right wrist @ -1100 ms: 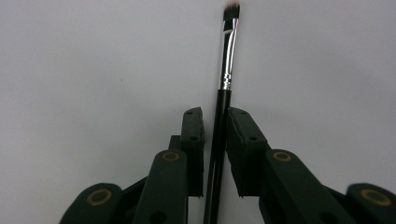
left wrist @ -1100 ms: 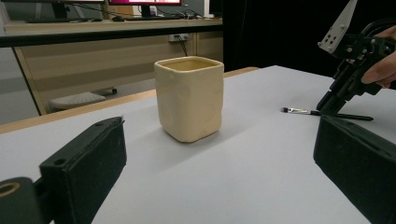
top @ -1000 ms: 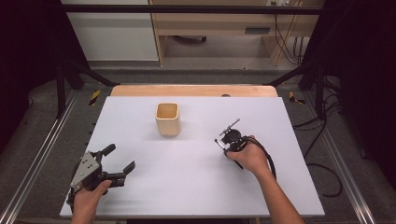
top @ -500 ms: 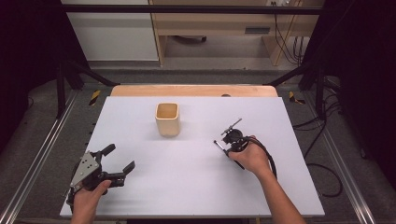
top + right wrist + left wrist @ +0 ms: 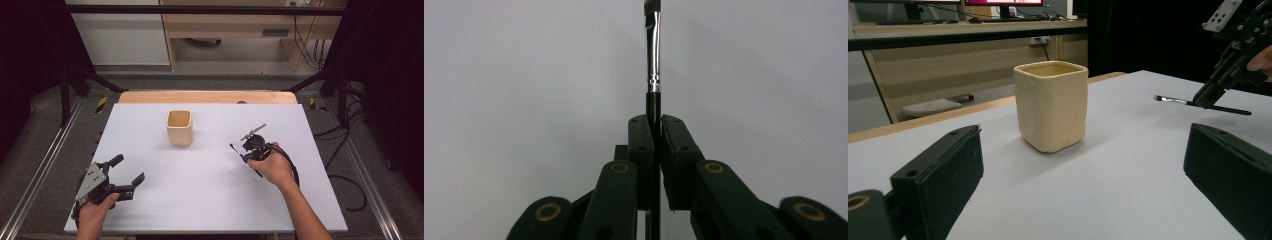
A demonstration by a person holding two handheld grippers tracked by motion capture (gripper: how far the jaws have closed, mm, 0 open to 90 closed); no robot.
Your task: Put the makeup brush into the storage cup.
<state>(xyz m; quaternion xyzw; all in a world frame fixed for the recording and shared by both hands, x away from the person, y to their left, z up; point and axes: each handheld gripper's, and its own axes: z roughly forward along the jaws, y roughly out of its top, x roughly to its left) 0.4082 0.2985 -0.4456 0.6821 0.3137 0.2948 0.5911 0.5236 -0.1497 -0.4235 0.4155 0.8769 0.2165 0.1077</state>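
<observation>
thin brush [image 5: 653, 65] clamped between right tongs [image 5: 657, 131], tip poking beyond them.

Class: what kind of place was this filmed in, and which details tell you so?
Probably a lab or workshop set up for recording. A white tabletop sits inside a metal rail frame, cables trail over the floor, and monitors stand on a desk behind.

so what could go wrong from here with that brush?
The right gripper pinches the thin brush on a short stretch of its black handle, so it might pivot or slip. The cream cup stands free on the table, apart from both grippers; a brush tip catching its rim could tip it. The left gripper is open and off to the side, not steadying the cup.
</observation>
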